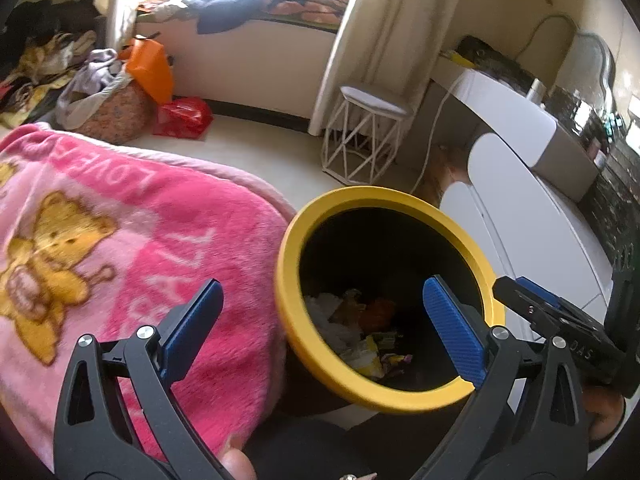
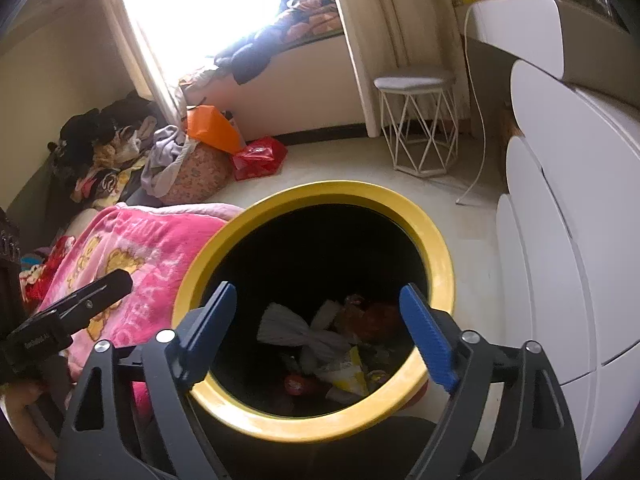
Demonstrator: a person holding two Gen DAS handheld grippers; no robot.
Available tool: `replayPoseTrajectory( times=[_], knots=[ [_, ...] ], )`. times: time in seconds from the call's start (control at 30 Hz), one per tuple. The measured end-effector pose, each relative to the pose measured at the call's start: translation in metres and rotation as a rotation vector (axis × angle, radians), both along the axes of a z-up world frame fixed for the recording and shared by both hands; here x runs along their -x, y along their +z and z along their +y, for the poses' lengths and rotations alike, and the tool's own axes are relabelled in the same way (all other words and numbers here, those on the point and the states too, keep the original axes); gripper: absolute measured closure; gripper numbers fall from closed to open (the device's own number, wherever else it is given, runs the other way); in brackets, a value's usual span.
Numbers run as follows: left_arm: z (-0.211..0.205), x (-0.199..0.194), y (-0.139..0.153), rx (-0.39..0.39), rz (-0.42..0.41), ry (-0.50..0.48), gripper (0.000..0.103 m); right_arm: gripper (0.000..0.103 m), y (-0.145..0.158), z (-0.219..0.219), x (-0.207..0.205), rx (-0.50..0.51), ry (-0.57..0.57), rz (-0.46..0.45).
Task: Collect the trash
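Hovering over bin (image 2: pixel 438 248) | left tool (image 1: pixel 320 320), right tool (image 2: pixel 316 312) wide, empty | risk: knocking rim, tipping trash (image 2: pixel 304 332) onto floor

The left gripper (image 1: pixel 324 320) hangs tilted down over the near left rim of the bin (image 1: pixel 292 320), jaws wide apart and empty; the right gripper (image 2: pixel 320 328) hangs beside it over the bin's mouth, jaws likewise spread and empty
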State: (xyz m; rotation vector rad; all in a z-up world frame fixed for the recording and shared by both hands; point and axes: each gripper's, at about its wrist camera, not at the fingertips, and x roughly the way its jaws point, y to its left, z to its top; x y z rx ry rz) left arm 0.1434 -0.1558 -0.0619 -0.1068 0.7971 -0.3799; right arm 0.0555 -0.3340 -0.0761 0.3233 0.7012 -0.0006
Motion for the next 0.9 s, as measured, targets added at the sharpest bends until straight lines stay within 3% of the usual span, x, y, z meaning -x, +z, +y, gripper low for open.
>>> replayPoseTrajectory(
  times=[0.23,0.53,0.9],
  knots=[
    [0.035,0.027,0.009,-0.002,-0.05,0.089,0.011,0.007,0.01,0.028,0.016,0.051,0.011,-0.085],
    [0.07,0.066,0.02,-0.047,-0.139,0.202,0.011,0.007,0.018,0.061,0.044,0.138,0.023,-0.221],
    [0.085,0.108,0.028,-0.066,-0.28,0.294,0.011,0.007,0.024,0.088,0.085,0.231,0.0,-0.421]
  ],
)
